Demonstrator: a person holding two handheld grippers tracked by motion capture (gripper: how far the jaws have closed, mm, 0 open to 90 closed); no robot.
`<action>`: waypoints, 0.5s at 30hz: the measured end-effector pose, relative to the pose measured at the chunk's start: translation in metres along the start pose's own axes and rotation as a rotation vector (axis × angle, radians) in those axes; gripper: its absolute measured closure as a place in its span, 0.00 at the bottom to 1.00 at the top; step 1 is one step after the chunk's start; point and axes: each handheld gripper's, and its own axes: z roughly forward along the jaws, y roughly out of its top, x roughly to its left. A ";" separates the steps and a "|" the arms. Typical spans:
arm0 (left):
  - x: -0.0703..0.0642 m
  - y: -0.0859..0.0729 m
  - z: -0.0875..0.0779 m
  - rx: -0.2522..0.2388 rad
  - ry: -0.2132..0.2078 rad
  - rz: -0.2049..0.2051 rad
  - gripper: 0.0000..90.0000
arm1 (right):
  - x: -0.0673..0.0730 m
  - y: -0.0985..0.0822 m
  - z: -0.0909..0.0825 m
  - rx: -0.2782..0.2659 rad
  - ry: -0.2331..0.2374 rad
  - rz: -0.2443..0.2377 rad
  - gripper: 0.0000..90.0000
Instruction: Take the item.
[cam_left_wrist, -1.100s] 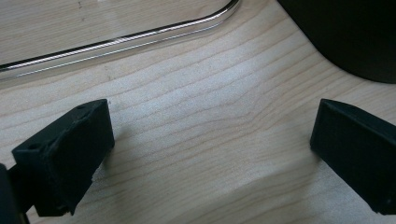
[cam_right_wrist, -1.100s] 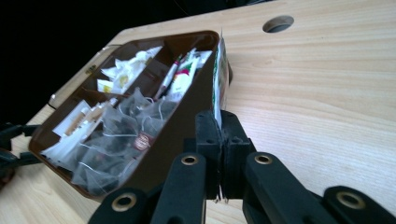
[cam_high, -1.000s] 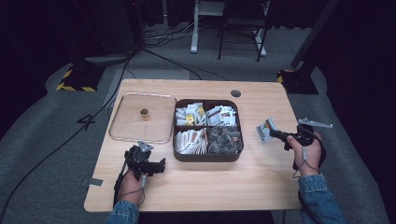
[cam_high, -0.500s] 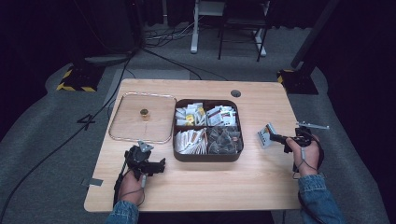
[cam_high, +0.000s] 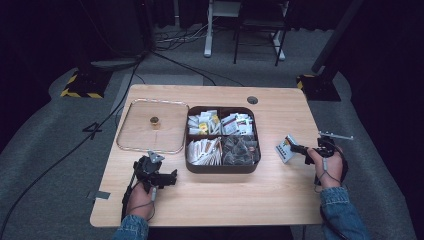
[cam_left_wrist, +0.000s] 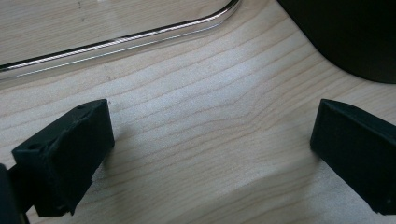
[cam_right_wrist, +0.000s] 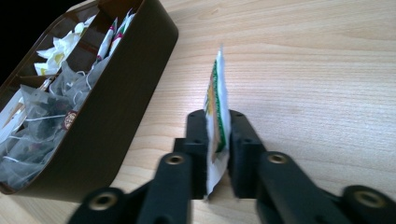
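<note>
Right hand-held gripper, clamped on a white-and-green paper sachet, has lowered slightly beside the dark brown compartmented box, probably for setting down. Left hand-held gripper rests wide open and empty on the wooden surface, apparently idle.

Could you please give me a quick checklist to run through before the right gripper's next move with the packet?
1. Right gripper clamped on the packet: ok.
2. Packet clear of the brown box: ok, it is out over bare table to the box's right.
3. Left gripper open with nothing between the jaws: ok.
4. Lid lying apart from the box: ok.
5. Which compartment the packet belongs to: cannot tell.
</note>
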 end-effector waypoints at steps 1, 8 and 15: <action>0.000 0.000 0.000 0.001 0.001 0.000 0.00 | -0.001 0.000 0.001 -0.015 0.003 0.000 0.74; 0.000 0.000 0.000 0.001 0.001 0.000 0.00 | -0.005 0.000 0.005 -0.062 -0.039 -0.044 0.49; 0.000 0.000 0.000 0.000 0.000 0.000 0.00 | -0.012 0.000 0.003 -0.090 -0.112 -0.093 0.44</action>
